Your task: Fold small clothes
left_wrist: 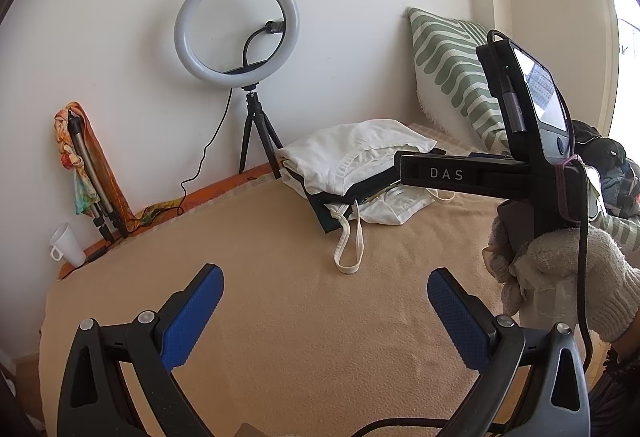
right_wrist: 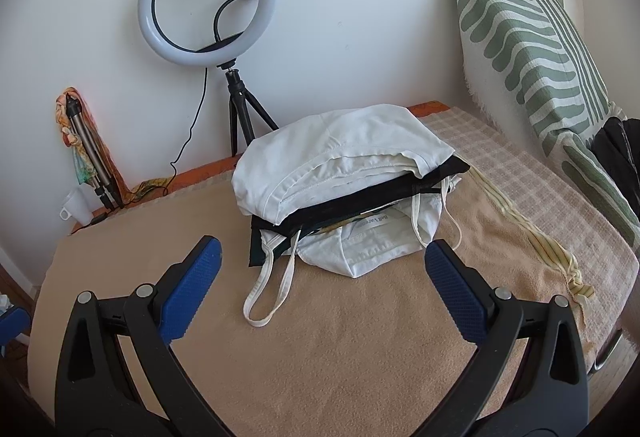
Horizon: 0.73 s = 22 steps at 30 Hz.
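Observation:
A stack of folded small clothes [right_wrist: 340,173] lies on the tan blanket [right_wrist: 320,357]: a white garment on top, a black one under it, white pieces with loose straps [right_wrist: 268,289] below. The stack also shows in the left wrist view [left_wrist: 352,165]. My right gripper [right_wrist: 322,289] is open and empty, just in front of the stack. My left gripper [left_wrist: 324,313] is open and empty over bare blanket [left_wrist: 280,317]. The right gripper's body [left_wrist: 540,157], held by a gloved hand [left_wrist: 560,277], crosses the right side of the left wrist view.
A ring light on a tripod [right_wrist: 208,1] stands against the wall behind the stack. A green-striped pillow [right_wrist: 532,57] leans at the right. A white cup [left_wrist: 66,245] and a folded tripod with a scarf [left_wrist: 88,173] are at the left wall. Dark clothes [right_wrist: 624,153] lie far right.

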Motion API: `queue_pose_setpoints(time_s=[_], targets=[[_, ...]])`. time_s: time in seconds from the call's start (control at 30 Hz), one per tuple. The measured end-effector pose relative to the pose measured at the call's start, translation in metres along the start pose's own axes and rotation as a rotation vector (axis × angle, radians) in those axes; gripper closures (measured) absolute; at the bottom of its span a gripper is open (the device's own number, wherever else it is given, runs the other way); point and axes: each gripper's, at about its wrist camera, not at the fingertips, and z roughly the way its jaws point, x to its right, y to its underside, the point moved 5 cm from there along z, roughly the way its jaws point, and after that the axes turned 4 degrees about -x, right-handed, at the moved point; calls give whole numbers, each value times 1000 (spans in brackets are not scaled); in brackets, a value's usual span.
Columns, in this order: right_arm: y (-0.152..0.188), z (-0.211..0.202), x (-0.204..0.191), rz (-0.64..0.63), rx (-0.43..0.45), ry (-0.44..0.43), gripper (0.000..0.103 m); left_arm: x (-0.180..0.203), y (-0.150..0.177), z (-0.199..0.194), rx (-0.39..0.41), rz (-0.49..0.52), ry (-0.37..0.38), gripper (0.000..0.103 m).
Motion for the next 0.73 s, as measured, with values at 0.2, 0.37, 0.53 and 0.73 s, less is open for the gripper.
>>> queue_pose_setpoints(time_s=[0.2, 0.37, 0.53, 0.73], targets=[[1, 1, 1, 12, -7, -6, 0, -1, 0, 0, 0, 3, -2, 0], [1, 0, 1, 16, -7, -8, 0, -1, 1, 1, -4, 0, -1, 0], [2, 0, 3, 25, -12, -11, 0, -1, 1, 2, -6, -2, -1, 0], [2, 1, 4, 25, -15, -10, 0, 2, 2, 6, -11, -5, 2, 0]])
